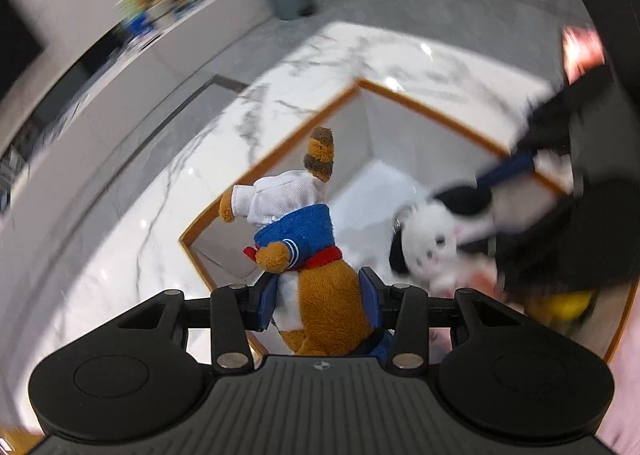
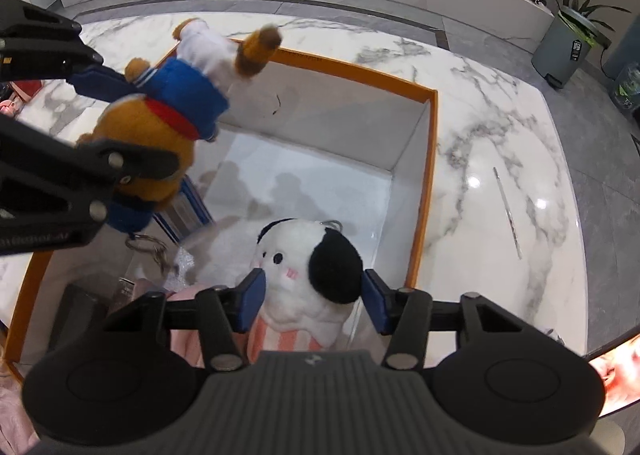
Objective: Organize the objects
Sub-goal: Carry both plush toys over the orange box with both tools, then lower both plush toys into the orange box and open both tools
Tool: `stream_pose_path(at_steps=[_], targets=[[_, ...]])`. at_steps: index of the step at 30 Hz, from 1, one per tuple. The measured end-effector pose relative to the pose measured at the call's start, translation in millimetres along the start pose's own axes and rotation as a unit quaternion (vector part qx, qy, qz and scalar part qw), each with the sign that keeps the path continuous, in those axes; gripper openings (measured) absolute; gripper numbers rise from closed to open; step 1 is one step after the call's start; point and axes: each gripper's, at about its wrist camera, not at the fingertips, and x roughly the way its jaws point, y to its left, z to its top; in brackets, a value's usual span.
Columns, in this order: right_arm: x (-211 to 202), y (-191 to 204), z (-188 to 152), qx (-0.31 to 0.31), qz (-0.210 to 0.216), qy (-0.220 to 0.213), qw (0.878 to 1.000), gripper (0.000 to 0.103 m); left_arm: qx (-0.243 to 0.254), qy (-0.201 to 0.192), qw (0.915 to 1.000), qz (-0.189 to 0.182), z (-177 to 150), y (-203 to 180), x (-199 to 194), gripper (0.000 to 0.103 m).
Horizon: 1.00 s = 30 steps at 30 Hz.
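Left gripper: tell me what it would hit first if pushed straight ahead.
The left gripper, shut on the brown plush, points down into the orange-rimmed box. The plush would probably meet the box's white floor first; depth is unclear.

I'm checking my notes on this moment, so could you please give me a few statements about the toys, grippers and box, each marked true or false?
1. The left gripper grips the brown plush. True.
2. The brown plush wears a green collar. False: it is blue with red trim.
3. The white plush sits between the right gripper fingers. True.
4. The box has a black rim. False: the rim is orange.
5. The box stands on a wooden table. False: the table is white marble.
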Motion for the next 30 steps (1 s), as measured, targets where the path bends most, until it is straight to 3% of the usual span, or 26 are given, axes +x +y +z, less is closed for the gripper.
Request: stream_pose_path(at_steps=[5,8,11,14,16,24,30], targets=[[-4,-3,-3,0.011,0.012,-0.002,1.0,0.047,0.11,0.032,0.9933,-0.013,-6,-15,19,0.05],[-4,-4,-3,0.005,0.011,-0.005,1.0,0.044,0.165,0.038,0.9847,-0.044,-4,-16,19,0.05],[-3,-10,-1,0.014,0.015,-0.011,1.0,0.044,0.226,0.048,0.97,-0.076,-1,-21,20,0.051],[-3,-14,2,0.025,0.018,-0.014,0.999,0.044,0.26,0.058,0.9606,-0.08,0,-27,26,0.052],[-3,-13,2,0.024,0.015,-0.014,1.0,0.044,0.275,0.061,0.9555,-0.087,1,-29,29,0.052],[-3,-14,1,0.022,0.016,-0.013,1.0,0.042,0.287,0.095,0.9358,-0.18,-5,-28,31,0.053],[-1,-13,2,0.023,0.014,-0.011,1.0,0.044,0.291,0.086,0.9347,-0.184,-8,-30,36,0.054]])
